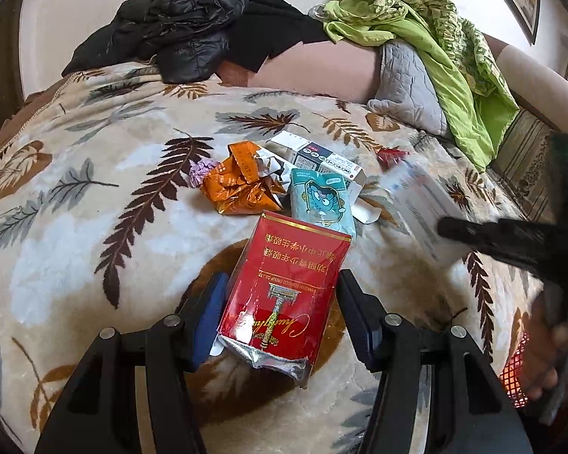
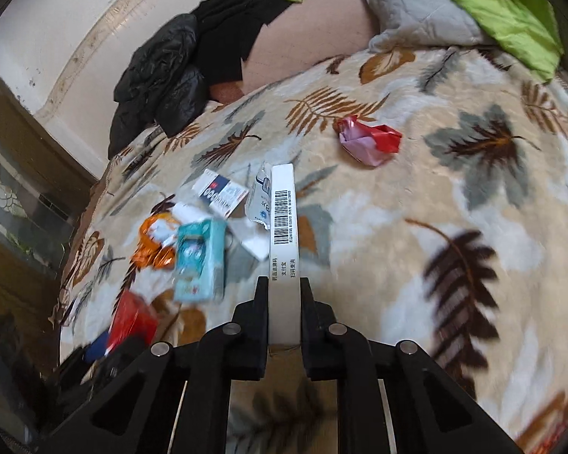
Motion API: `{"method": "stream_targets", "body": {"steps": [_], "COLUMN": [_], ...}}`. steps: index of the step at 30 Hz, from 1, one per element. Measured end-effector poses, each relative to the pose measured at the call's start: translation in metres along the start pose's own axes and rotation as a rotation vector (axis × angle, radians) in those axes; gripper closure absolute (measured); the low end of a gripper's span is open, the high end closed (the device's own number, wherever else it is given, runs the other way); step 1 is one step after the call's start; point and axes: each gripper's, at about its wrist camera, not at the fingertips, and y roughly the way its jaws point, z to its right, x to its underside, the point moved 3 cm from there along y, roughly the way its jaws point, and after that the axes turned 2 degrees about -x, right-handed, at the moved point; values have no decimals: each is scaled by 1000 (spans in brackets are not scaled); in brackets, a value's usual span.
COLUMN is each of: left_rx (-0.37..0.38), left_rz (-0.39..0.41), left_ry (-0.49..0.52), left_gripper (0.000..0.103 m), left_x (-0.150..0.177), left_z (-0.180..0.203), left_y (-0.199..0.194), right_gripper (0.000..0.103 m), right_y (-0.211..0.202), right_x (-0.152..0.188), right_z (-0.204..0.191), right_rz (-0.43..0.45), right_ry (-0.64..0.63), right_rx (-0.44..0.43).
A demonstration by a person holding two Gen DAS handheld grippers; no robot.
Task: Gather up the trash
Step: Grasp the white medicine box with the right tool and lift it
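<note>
Right gripper [image 2: 284, 295] clamped flat on white barcode carton [image 2: 282, 204], just beside teal pouch [image 2: 200, 261]; light, crushable; left gripper [image 1: 280, 302] half-open, holding red cigarette pack [image 1: 284, 287], pads at its sides.

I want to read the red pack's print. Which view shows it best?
The left wrist view: the red pack fills the centre between the left gripper's fingers, print sharp. The right wrist view shows it only small and blurred at the lower left.

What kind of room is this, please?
Probably a bedroom: a leaf-patterned blanket covers what looks like a bed, with a grey quilted pillow and a black jacket at its far end.
</note>
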Motion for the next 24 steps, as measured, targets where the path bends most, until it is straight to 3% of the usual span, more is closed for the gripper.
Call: {"method": "stream_targets", "body": {"steps": [7, 17, 24], "left_rx": [-33, -112, -154], "left_rz": [52, 153, 162], "left_ry": [35, 103, 118], "left_gripper": [45, 45, 45], "left_x": [0, 15, 18], "left_z": [8, 28, 33], "left_y": [-12, -47, -44], "right_gripper": [89, 89, 89], "right_y": [-47, -66, -74], "right_x": [35, 54, 59], "right_z": [-29, -28, -32], "right_rz": [108, 143, 157], "right_ry": [-111, -91, -124], "right_rx": [20, 2, 11]}}
